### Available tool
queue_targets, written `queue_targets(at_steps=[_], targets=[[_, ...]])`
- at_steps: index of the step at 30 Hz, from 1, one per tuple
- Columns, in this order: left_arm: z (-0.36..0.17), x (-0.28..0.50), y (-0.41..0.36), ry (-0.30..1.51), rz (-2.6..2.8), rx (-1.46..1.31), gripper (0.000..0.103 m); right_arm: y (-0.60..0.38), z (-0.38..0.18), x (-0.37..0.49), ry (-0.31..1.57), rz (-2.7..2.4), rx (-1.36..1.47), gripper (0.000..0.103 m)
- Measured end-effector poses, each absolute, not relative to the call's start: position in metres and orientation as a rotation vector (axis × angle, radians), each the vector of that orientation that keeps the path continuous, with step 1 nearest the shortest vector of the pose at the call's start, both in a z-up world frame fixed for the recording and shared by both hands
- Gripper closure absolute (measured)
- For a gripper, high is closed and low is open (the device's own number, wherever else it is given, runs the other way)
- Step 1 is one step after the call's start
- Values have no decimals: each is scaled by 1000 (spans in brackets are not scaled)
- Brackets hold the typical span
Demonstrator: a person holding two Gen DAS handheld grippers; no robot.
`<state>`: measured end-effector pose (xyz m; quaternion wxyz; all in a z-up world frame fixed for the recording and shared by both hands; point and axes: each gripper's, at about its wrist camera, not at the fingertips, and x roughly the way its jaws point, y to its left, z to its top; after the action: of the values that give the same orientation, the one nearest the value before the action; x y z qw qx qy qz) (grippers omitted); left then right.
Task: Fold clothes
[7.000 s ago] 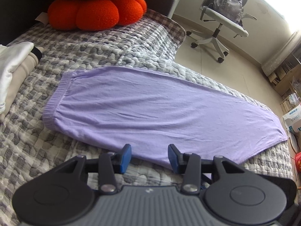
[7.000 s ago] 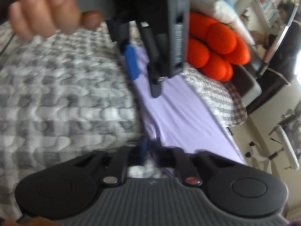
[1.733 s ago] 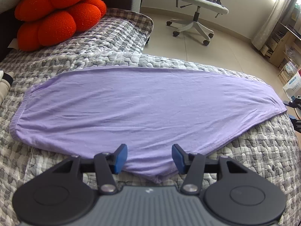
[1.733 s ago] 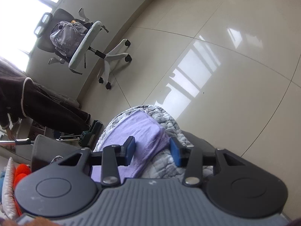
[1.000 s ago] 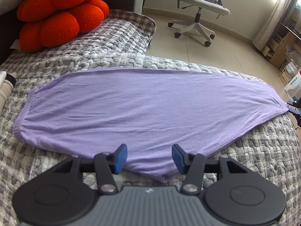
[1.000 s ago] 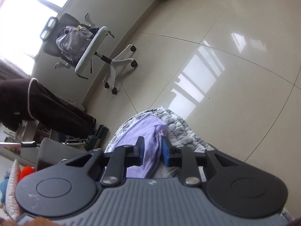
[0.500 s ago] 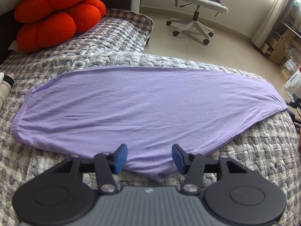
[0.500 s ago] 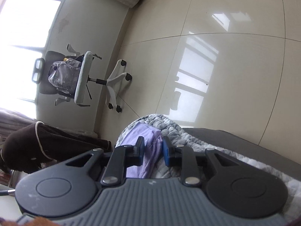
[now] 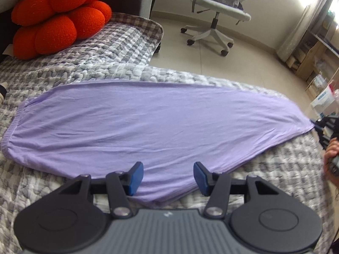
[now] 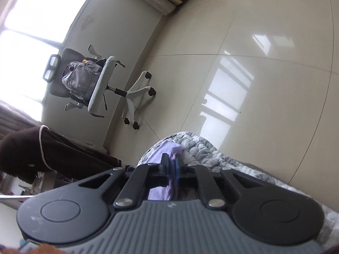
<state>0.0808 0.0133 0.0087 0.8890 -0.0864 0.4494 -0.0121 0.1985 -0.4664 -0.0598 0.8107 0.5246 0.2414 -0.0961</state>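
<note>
A lilac garment (image 9: 148, 124) lies folded lengthwise and flat on the grey checked quilt (image 9: 118, 48). Its ribbed hem is at the left and it tapers to a point at the right edge. My left gripper (image 9: 167, 176) is open, its blue pads hovering over the garment's near edge. My right gripper (image 10: 172, 167) is shut on the garment's end (image 10: 161, 150) at the bed's edge. It also shows at the far right of the left wrist view (image 9: 327, 124), with a hand behind it.
An orange puffy cushion (image 9: 57, 14) sits at the back left of the bed. A white office chair (image 9: 214, 14) carrying a grey backpack stands on the tiled floor (image 10: 264, 67) beyond. Shelves and boxes (image 9: 317, 63) line the right wall. A dark garment (image 10: 42, 150) hangs at the left.
My right gripper has closed fully on the garment's end, going from open to pinched. The left gripper stays open over the near edge and has barely shifted.
</note>
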Motion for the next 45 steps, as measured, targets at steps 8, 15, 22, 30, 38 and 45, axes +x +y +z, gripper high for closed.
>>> queue_targets(at_steps=[8, 15, 22, 30, 38, 45], targets=[[15, 86, 50, 921, 23, -296, 49, -424, -24, 199, 433, -154, 924, 96], [32, 79, 122, 869, 73, -530, 49, -248, 31, 190, 385, 161, 427, 96], [37, 57, 216, 767, 210, -728, 44, -28, 3, 136, 501, 421, 97, 97], [30, 59, 230, 762, 122, -759, 44, 25, -45, 111, 554, 415, -19, 97], [15, 94, 204, 806, -10, -802, 46, 6, -37, 99, 505, 476, -5, 96], [-9, 133, 184, 878, -76, -886, 50, -5, -22, 98, 439, 513, 28, 96]])
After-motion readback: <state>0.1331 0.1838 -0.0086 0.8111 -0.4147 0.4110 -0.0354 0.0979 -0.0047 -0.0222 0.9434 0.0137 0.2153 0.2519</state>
